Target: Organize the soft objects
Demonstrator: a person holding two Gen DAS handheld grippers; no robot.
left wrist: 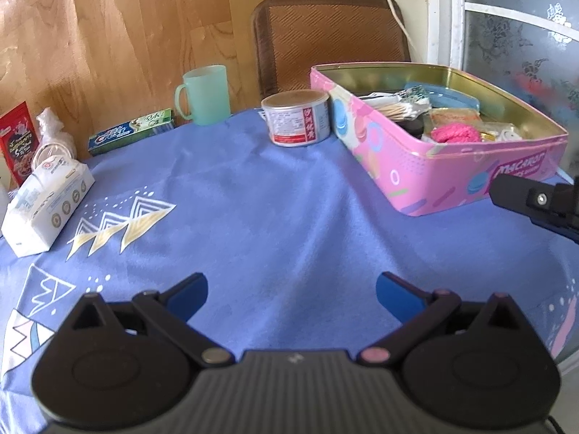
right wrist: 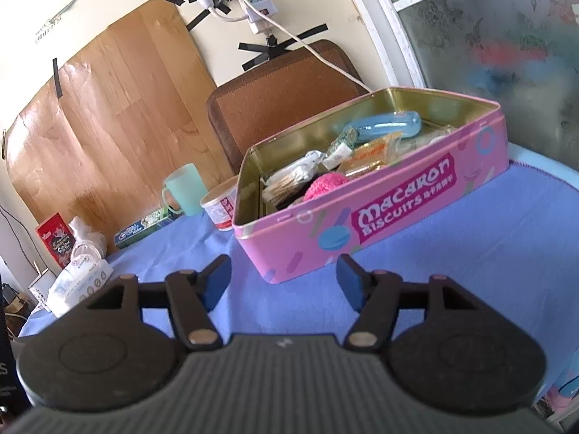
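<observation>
Left gripper [left wrist: 291,294] is hovering low over the blue cloth [left wrist: 275,209], jaws spread wide w/ nothing between the 2 blue pads [left wrist: 191,291]. Right gripper [right wrist: 283,282] is also hanging open & empty, pointing at the front wall of the pink tin [right wrist: 398,213], just short of it. In the left wrist view, the right gripper's dark body is poking in at the right edge, beside the tin's near corner.

Tin is sitting lidless on the cloth, holding a pink yarn ball [right wrist: 324,184] near the front wall, cotton swabs pkt [right wrist: 289,181] to its left, a light-blue tube [right wrist: 387,126] toward the back, plus small wrapped pkts I can't identify.

A round can [left wrist: 296,117] is standing upright just beside the tin's left end. Behind it, a green mug [left wrist: 204,94]. A toothpaste box [left wrist: 132,135] is lying along the cloth's far-left edge. A white tissue pack [left wrist: 43,202] is resting at the left edge, well apart from both grippers, w/ a red packet [left wrist: 18,137] & a crumpled plastic bag [left wrist: 52,133] behind it.
</observation>
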